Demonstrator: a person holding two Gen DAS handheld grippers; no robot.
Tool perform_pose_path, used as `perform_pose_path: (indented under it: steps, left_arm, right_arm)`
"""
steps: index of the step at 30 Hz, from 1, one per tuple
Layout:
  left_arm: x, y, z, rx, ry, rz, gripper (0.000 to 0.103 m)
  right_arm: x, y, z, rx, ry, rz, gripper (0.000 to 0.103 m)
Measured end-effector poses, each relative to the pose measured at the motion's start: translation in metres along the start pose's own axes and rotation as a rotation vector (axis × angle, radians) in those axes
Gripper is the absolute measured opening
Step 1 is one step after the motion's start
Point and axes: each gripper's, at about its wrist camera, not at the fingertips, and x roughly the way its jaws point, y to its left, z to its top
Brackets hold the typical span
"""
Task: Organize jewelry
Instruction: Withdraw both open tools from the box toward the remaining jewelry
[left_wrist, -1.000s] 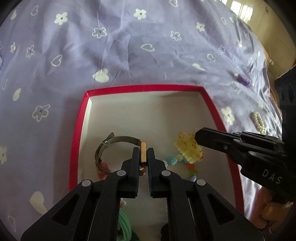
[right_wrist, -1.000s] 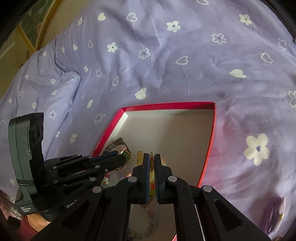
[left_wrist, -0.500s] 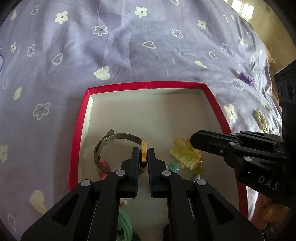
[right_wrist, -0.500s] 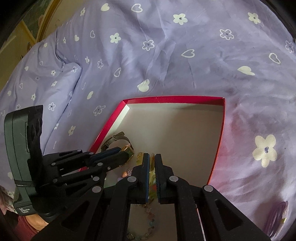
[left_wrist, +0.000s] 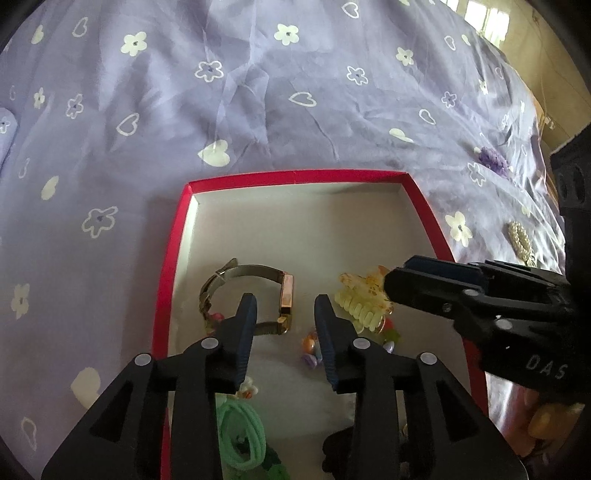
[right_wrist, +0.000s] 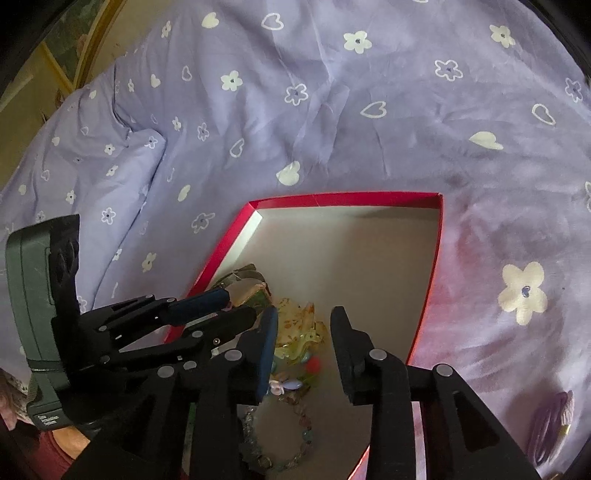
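A red-rimmed box (left_wrist: 173, 266) with a pale floor lies on the purple bedspread; it also shows in the right wrist view (right_wrist: 432, 266). Inside lie a gold watch (left_wrist: 258, 295), a yellow hair claw (left_wrist: 364, 295), small coloured beads (left_wrist: 312, 349) and a green hair tie (left_wrist: 240, 432). My left gripper (left_wrist: 284, 306) is open just above the watch. My right gripper (right_wrist: 304, 321) is open over the hair claw (right_wrist: 299, 328) and a bead bracelet (right_wrist: 295, 443). Each gripper shows in the other's view, the right one (left_wrist: 443, 291) and the left one (right_wrist: 207, 310).
A pearl hair clip (left_wrist: 521, 240) and a purple scrunchie (left_wrist: 493, 160) lie on the bedspread right of the box. Another purple scrunchie (right_wrist: 550, 424) shows at the lower right of the right wrist view. A pillow (right_wrist: 92, 173) lies at the far left.
Both grippers have opened: the left has let go of the watch, the right of the yellow hair claw. Both have drawn back a little from the box.
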Motion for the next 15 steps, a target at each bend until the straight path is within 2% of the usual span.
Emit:
perform_pose_path:
  steps: [5, 7, 12, 15]
  left_arm:
    - [-0.016, 0.001, -0.002, -0.016, -0.029, 0.002, 0.032]
    - [-0.024, -0.001, -0.003, -0.022, -0.042, -0.002, 0.036]
    - [-0.046, -0.006, -0.007, -0.043, -0.08, -0.02, 0.038]
    - [-0.06, -0.012, -0.013, -0.05, -0.098, -0.04, 0.04]
  right_arm:
    - [-0.021, 0.002, -0.003, 0.001, -0.039, 0.005, 0.032]
    - [-0.034, 0.003, -0.005, 0.003, -0.062, 0.006, 0.033]
    - [-0.065, -0.004, -0.016, 0.028, -0.113, 0.01, 0.042]
    - [-0.084, -0.013, -0.028, 0.051, -0.135, 0.005, 0.042]
